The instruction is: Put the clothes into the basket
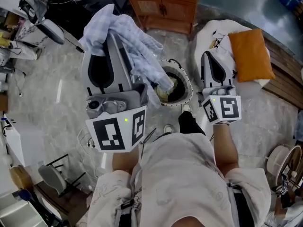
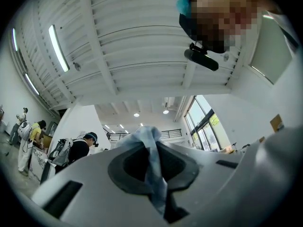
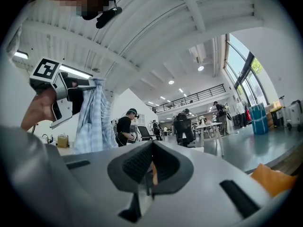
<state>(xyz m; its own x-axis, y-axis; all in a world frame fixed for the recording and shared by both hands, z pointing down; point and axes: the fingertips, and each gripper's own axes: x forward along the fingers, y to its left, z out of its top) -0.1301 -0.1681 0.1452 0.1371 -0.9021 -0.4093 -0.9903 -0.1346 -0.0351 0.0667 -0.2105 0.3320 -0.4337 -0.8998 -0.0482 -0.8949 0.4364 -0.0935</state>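
My left gripper (image 1: 105, 48) is raised at the left of the head view and is shut on a light blue checked cloth (image 1: 137, 46). The cloth drapes over its jaws and hangs down to the round white-rimmed basket (image 1: 188, 86) on the floor, where some pale clothing lies. In the left gripper view the cloth (image 2: 147, 141) is pinched between the jaws of that gripper (image 2: 150, 148). My right gripper (image 1: 211, 56) is held to the right of the basket, shut, with nothing in it (image 3: 150, 148). The right gripper view shows the hanging cloth (image 3: 94, 122) at its left.
A wooden cabinet (image 1: 163, 8) stands behind the basket. An orange cushion (image 1: 251, 53) lies on a white pad on a wooden bench (image 1: 284, 84) at the right. Equipment and cables crowd the left side. Several people (image 3: 125, 126) work in the hall beyond.
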